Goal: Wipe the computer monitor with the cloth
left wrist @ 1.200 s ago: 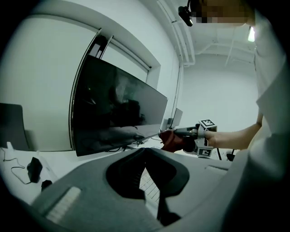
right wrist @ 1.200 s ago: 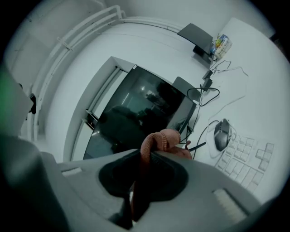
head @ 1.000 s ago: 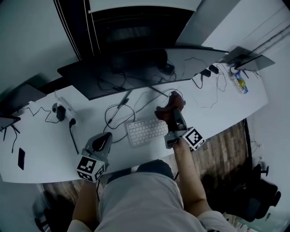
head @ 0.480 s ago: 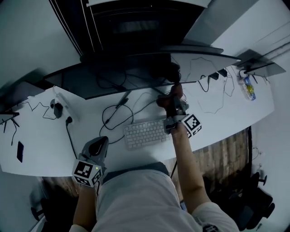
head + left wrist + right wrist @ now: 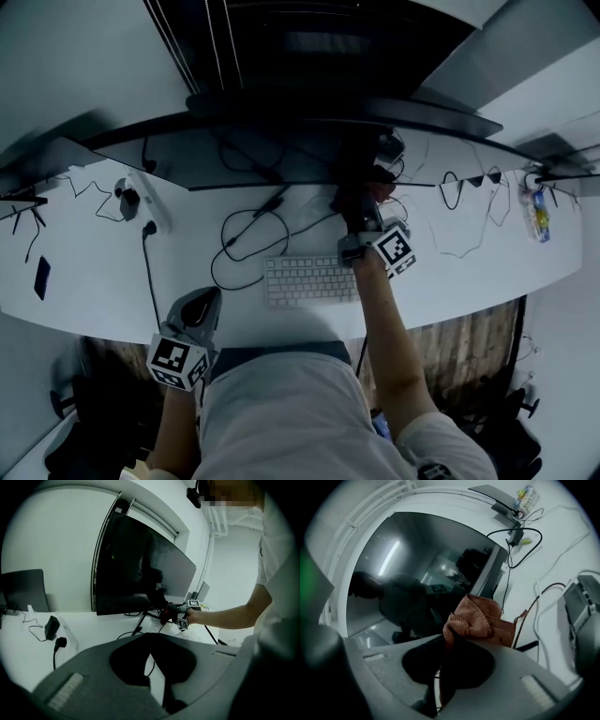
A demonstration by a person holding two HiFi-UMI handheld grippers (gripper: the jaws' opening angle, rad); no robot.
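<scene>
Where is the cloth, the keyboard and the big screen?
cloth [image 5: 480,620], right gripper view, on its bunched middle.
keyboard [image 5: 309,279], head view, on its middle keys.
monitor [image 5: 136,569], left gripper view, on its dark screen's middle.

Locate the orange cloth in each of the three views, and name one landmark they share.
Head view: cloth right of centre, against the monitor's front edge.
Left gripper view: cloth small, mid-frame, under the monitor's lower edge.
Right gripper view: cloth at centre, clamped between the jaws, before the monitor.
Shared landmark: the monitor, in all three views.
</scene>
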